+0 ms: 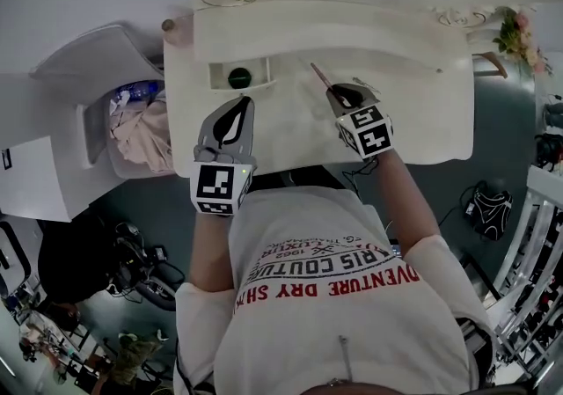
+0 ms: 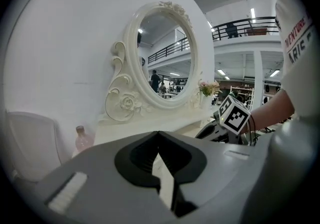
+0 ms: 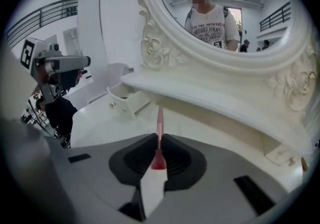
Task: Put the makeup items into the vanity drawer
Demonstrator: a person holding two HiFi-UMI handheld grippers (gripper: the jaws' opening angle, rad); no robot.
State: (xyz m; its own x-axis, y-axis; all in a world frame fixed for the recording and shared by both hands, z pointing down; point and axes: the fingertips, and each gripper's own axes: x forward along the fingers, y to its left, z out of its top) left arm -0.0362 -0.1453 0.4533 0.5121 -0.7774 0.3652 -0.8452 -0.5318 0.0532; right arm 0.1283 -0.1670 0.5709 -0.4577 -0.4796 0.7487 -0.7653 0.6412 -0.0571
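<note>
White vanity top (image 1: 413, 112), grey floor (image 1: 508, 156) — left tongs (image 2: 159, 137) pressed together, right tongs (image 3: 159, 140) pinching pink stick (image 3: 159, 122).

We look steeply down from the head onto the desk (image 1: 422, 94). Cameras on the left hand-held gripper (image 1: 237, 107) and right hand-held gripper (image 1: 343, 96) sit low and close, facing the mirror (image 2: 165, 53); all three share the desk top.

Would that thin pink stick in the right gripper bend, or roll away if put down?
It probably stays stiff: the pink stick juts straight from the right gripper without drooping. It looks light. Slim and seemingly round, it may roll on the smooth vanity top.
</note>
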